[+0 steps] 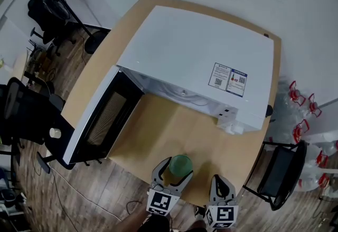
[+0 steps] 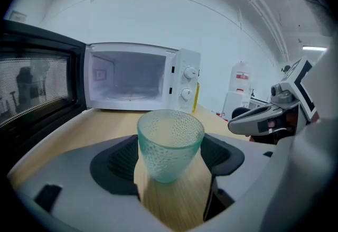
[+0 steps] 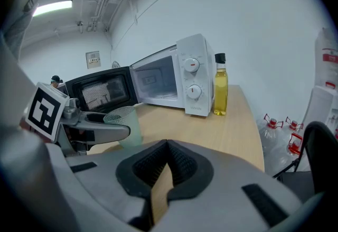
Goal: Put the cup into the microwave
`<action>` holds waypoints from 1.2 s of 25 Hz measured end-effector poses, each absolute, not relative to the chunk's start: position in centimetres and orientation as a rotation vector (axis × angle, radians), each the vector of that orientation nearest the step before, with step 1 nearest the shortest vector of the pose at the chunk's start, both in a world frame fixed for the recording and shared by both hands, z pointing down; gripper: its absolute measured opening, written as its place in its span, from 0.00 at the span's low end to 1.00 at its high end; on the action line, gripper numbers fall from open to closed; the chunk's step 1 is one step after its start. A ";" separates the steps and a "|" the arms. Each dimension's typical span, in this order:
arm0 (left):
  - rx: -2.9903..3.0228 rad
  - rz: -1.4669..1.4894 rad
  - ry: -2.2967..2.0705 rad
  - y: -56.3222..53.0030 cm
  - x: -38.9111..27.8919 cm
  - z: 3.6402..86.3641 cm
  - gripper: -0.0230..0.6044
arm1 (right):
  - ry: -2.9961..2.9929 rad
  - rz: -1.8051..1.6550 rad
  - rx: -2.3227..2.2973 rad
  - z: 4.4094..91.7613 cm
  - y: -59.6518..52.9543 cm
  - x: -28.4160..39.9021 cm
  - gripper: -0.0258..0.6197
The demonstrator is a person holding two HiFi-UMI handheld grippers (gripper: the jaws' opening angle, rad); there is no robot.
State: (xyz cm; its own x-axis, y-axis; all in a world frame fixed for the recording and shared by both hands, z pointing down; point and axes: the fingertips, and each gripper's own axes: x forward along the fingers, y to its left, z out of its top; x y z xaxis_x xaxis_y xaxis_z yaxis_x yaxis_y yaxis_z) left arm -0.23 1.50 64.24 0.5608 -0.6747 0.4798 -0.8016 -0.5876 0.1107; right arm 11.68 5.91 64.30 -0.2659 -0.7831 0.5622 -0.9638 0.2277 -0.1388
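Right gripper view reveals oil bottle (image 3: 220, 91), left claw (image 2: 170, 165) spread round cup (image 2: 170, 138), right claw (image 3: 166, 165) closed

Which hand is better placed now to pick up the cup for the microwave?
Left. The cup stands between the open left tongs; the right tongs are shut, empty, and off to its side.

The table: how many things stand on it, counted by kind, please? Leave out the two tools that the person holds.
microwave: 1
cup: 1
bottle: 1
Total: 3
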 end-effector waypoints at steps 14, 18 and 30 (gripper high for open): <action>2.498 0.540 -1.224 0.2 -0.3 64.3 0.62 | -2.119 0.680 1.611 65.0 5.6 11.6 0.07; 2.497 0.517 -1.237 -0.3 -0.4 63.6 0.62 | -2.119 0.673 1.608 64.7 5.4 11.6 0.07; 2.530 0.443 -1.272 -2.1 -2.3 58.9 0.62 | -2.155 0.589 1.626 60.8 3.4 9.8 0.07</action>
